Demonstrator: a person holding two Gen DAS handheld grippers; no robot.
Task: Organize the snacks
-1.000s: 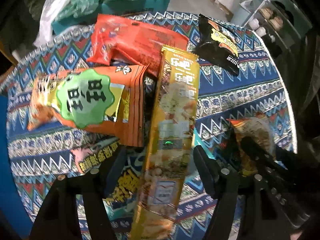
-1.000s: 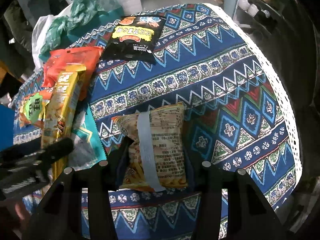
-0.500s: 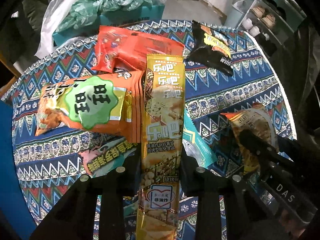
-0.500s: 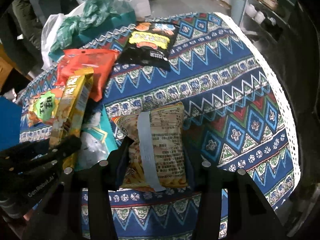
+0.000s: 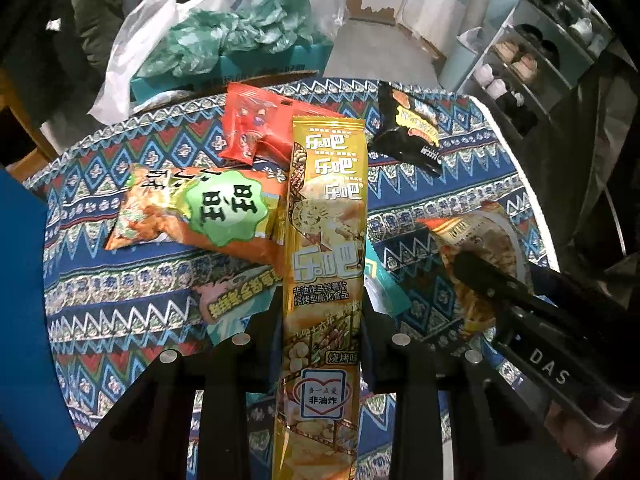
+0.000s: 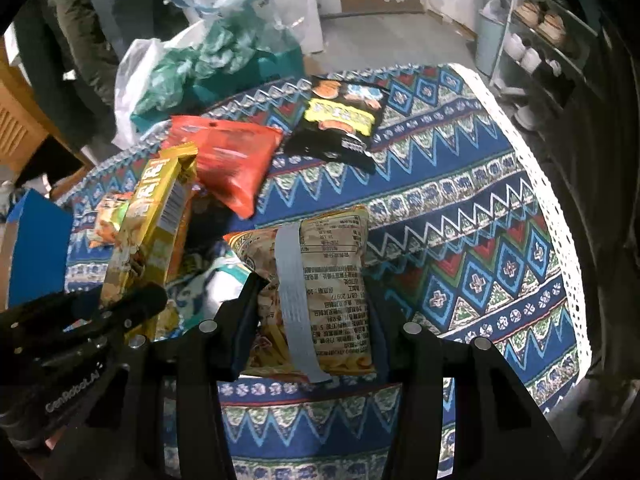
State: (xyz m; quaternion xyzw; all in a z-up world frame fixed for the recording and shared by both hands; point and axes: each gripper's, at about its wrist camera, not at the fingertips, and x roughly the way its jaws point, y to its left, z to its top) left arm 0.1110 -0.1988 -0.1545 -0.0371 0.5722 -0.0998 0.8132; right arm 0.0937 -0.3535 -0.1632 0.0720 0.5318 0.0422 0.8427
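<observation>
My left gripper (image 5: 322, 308) is shut on a long yellow snack pack (image 5: 326, 248) and holds it lifted above the table; the pack also shows in the right wrist view (image 6: 148, 224). My right gripper (image 6: 316, 300) is shut on a tan chip bag (image 6: 320, 284), printed back side up, also seen in the left wrist view (image 5: 476, 248). On the patterned tablecloth (image 6: 460, 208) lie an orange bag with a green badge (image 5: 200, 212), a red bag (image 6: 228, 160), a black bag (image 6: 340, 120) and a teal packet (image 5: 240, 300).
A white plastic bag with green contents (image 6: 192, 60) on a teal box stands beyond the table's far edge. A blue box (image 6: 36, 248) is at the left. A shoe rack (image 6: 540, 28) stands at the far right. The table's lace edge (image 6: 568, 240) curves along the right.
My left gripper closed on the yellow pack and raised it off the table. Both grippers rose, the right one still holding the chip bag.
</observation>
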